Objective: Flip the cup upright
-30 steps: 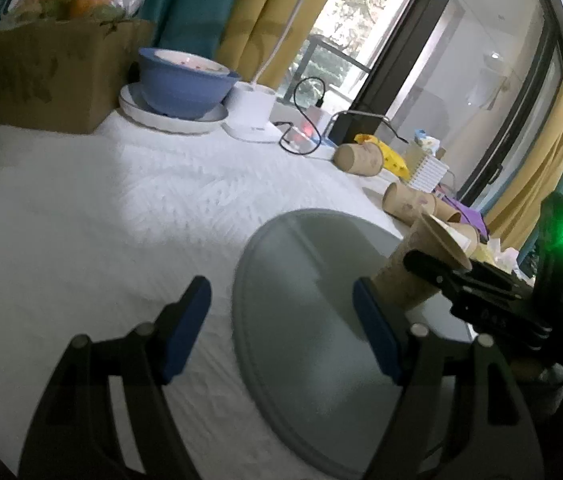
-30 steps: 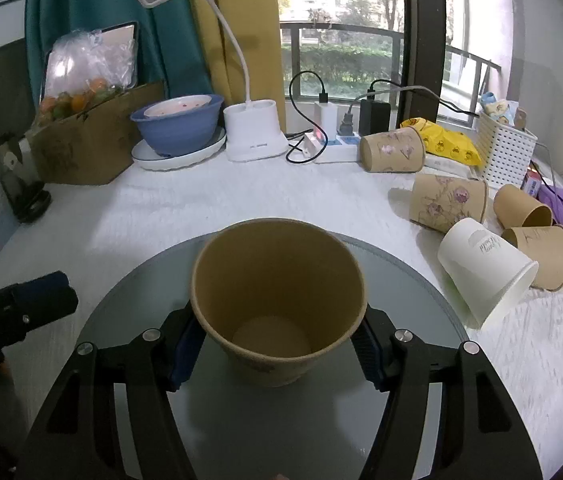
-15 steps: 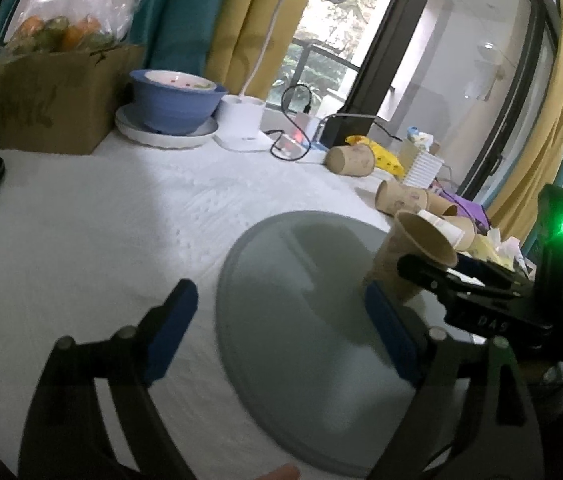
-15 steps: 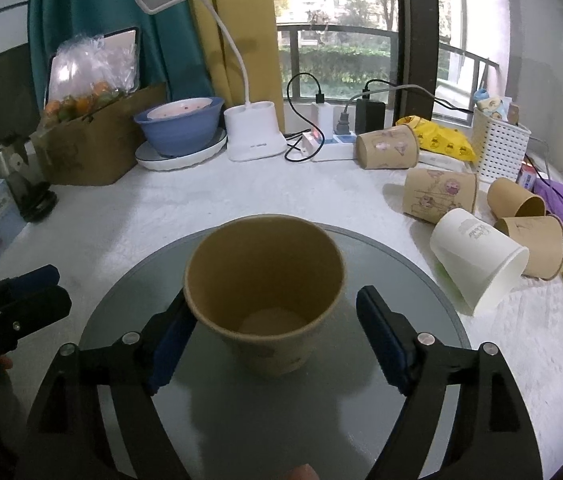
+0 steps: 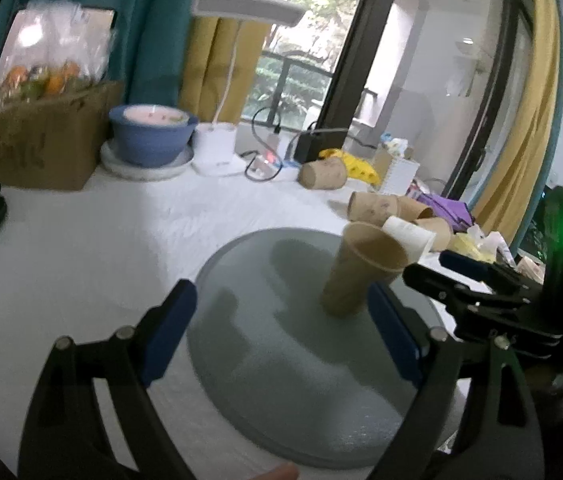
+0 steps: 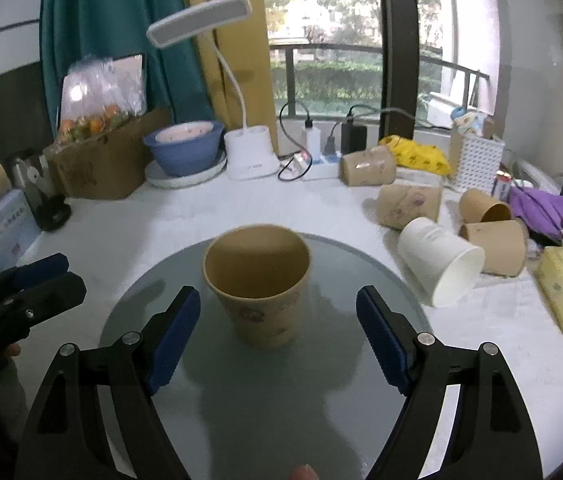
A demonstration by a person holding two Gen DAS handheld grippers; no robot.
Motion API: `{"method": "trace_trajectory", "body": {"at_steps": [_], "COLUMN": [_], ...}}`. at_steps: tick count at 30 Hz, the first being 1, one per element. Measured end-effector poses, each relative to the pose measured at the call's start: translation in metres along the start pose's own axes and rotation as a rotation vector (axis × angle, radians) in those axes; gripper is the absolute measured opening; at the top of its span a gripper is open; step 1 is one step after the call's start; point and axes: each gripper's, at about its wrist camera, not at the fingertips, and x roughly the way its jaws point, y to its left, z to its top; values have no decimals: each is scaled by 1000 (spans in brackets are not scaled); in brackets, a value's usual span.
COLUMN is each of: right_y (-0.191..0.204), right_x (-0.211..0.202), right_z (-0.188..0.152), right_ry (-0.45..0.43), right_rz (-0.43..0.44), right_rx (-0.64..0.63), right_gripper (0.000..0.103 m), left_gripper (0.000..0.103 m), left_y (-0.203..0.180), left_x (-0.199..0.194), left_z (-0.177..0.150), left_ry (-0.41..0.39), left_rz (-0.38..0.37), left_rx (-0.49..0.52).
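Looking along my right gripper (image 6: 277, 334), I am seeing the brown paper cup (image 6: 259, 282) standing upright on the round grey tray (image 6: 381, 264), both jaws spread wide and touching nothing, while my left gripper (image 5: 281, 334) is hovering open beside it.

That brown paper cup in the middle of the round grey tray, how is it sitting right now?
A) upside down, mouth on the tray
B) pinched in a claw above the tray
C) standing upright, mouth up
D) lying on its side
C: the brown paper cup stands on the round grey tray with its open mouth up, and the right claw is spread wide, clear of it.
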Motion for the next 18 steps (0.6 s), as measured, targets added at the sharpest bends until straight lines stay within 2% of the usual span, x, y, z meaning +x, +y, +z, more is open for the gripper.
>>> {"method": "trace_trajectory", "body": {"at_steps": [6, 11, 18], "right_y": [-3, -5, -6], "right_x": [-33, -61, -105], "right_z": [5, 10, 22], "right_ry": [-55, -107, -195], "right_rz": [-17, -29, -57], "right_rx": [4, 7, 7], "right_gripper": [83, 83, 83], "left_gripper": [90, 96, 100], "left_y": [-19, -31, -50], "left_x": [-25, -45, -71], "left_z": [8, 18, 30], "left_ry": [-88, -156, -252], "left_rz": [-1, 3, 61], "left_rx": [59, 93, 158]}}
